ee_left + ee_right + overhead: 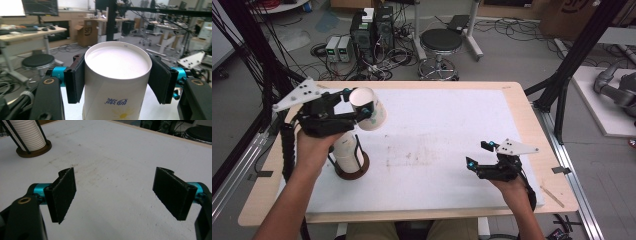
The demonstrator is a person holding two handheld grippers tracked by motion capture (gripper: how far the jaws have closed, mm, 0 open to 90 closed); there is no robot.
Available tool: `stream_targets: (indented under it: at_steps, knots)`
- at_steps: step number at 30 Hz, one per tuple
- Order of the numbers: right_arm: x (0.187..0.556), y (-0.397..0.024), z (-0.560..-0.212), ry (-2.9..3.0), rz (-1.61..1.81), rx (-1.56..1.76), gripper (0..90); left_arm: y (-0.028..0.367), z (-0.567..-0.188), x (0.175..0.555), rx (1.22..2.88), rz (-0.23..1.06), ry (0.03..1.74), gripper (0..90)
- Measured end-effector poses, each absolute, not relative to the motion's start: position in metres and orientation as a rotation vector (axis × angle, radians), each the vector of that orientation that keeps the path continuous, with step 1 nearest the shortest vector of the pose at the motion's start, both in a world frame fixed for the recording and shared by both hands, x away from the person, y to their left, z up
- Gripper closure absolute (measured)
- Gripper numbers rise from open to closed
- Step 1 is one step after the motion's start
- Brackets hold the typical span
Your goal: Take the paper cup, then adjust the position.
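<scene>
Left gripper (pixel 357 103) is clamped on a white paper cup (pixel 368 109), jaws pressing both sides just below the rim; the cup is held clear of the table, tilted, above and just beside the cup stack (pixel 348 154). In the left gripper view the cup (pixel 117 82) bears blue printed characters, seen upside down and not legible, over a yellow flower motif. The stack sits in a wire holder on a round brown base (pixel 352 172).

Right gripper (pixel 478 154) rests low over the table's right side, jaws wide apart, nothing between them.

The table (pixel 522 107) is light wood with a white, scuffed and stained cover (pixel 437 130). Beyond it: a black round stool (pixel 440 42), computer boxes (pixel 372 30), tangled cables on grey floor.
</scene>
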State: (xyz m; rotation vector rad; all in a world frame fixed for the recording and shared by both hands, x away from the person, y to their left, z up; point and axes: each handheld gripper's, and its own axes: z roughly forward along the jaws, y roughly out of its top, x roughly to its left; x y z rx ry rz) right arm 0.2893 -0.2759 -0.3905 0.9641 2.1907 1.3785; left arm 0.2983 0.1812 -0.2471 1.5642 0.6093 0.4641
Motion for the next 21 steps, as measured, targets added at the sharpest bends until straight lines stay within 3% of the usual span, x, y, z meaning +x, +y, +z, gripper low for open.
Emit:
stream_targets:
  at_steps: [21]
  knots:
    - [0.298, -0.271, -0.39, 2.225, 1.433, 0.912, 19.0, 0.131, -0.288, 0.306, 1.641, 0.389, 0.555, 36.2]
